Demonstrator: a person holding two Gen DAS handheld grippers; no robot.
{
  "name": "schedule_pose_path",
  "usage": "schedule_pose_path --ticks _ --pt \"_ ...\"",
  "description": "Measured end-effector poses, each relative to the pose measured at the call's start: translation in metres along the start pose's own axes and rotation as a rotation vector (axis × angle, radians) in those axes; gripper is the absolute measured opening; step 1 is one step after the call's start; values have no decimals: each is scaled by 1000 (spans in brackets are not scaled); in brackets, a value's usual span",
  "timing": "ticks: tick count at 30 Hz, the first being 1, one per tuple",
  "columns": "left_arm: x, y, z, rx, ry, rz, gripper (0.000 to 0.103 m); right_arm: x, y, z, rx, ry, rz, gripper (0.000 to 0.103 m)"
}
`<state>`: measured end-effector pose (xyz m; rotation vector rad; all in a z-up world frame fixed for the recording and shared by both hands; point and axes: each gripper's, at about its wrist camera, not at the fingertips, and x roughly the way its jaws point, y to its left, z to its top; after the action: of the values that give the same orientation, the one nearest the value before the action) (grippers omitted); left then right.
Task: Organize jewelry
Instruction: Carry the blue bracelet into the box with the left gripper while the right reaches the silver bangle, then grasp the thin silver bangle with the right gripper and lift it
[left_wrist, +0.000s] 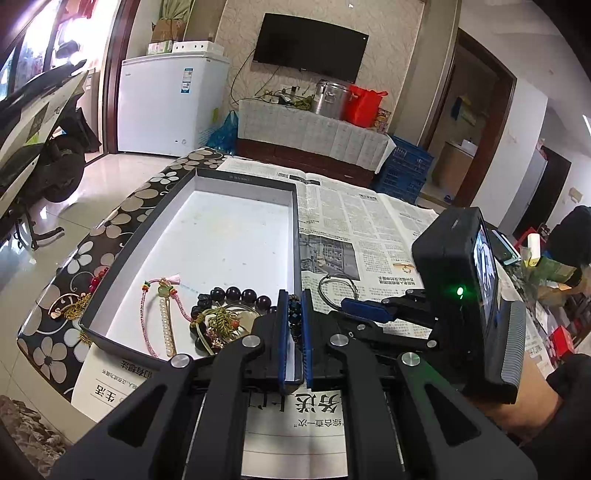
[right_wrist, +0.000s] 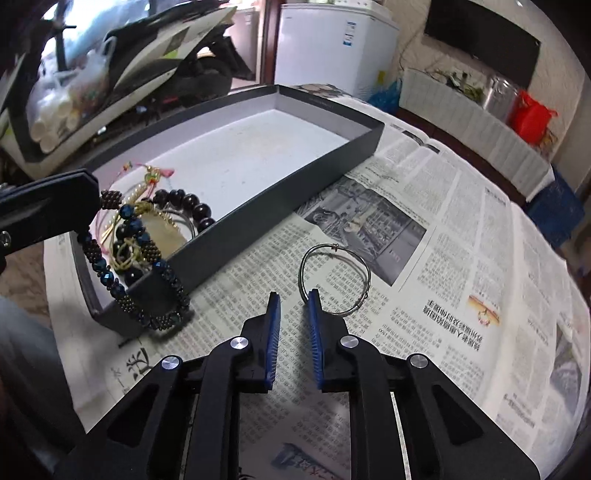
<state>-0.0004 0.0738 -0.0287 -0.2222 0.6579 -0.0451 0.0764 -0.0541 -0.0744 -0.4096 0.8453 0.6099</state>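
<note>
Blue-beaded bracelet (right_wrist: 122, 254) hangs over the grey box's (right_wrist: 258, 221) near wall, clamped in the left tongs (left_wrist: 294, 314), while the right tongs (right_wrist: 293, 295), narrowly parted and empty, touch a silver bangle (right_wrist: 334, 280) on newspaper (right_wrist: 443, 258).

I see a table under a dark oilcloth printed with pale flowers (left_wrist: 122, 218), most of it covered by spread newspaper sheets (right_wrist: 443, 229). On the newspaper sits a long shallow dark-grey cardboard tray with a white floor (left_wrist: 236, 229), and just beside its long wall lies a thin silver wire bangle (right_wrist: 334, 280). On the bare oilcloth past the tray's other side I make out a small tangle of gold and red jewellery (left_wrist: 75, 304).
</note>
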Motion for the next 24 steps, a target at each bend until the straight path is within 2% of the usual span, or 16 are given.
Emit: schedule_pose_path --ticks 2,6,9,12,16,24 --pt "0 0 0 2 2 -2 7 0 -7 0 37 -3 17 1" --pt "0 1 -1 0 5 0 7 0 -10 0 69 -21 24 1" --pt "0 4 -1 -15 4 -2 7 -8 -20 0 159 -62 109 1" --pt "-3 6 1 -16 -7 0 7 -21 -27 2 204 -115 155 1" --pt "-6 11 1 -32 -18 1 7 -27 -30 4 200 -125 136 1" --pt "-8 17 2 -30 -16 7 7 -3 -13 6 110 -48 104 1"
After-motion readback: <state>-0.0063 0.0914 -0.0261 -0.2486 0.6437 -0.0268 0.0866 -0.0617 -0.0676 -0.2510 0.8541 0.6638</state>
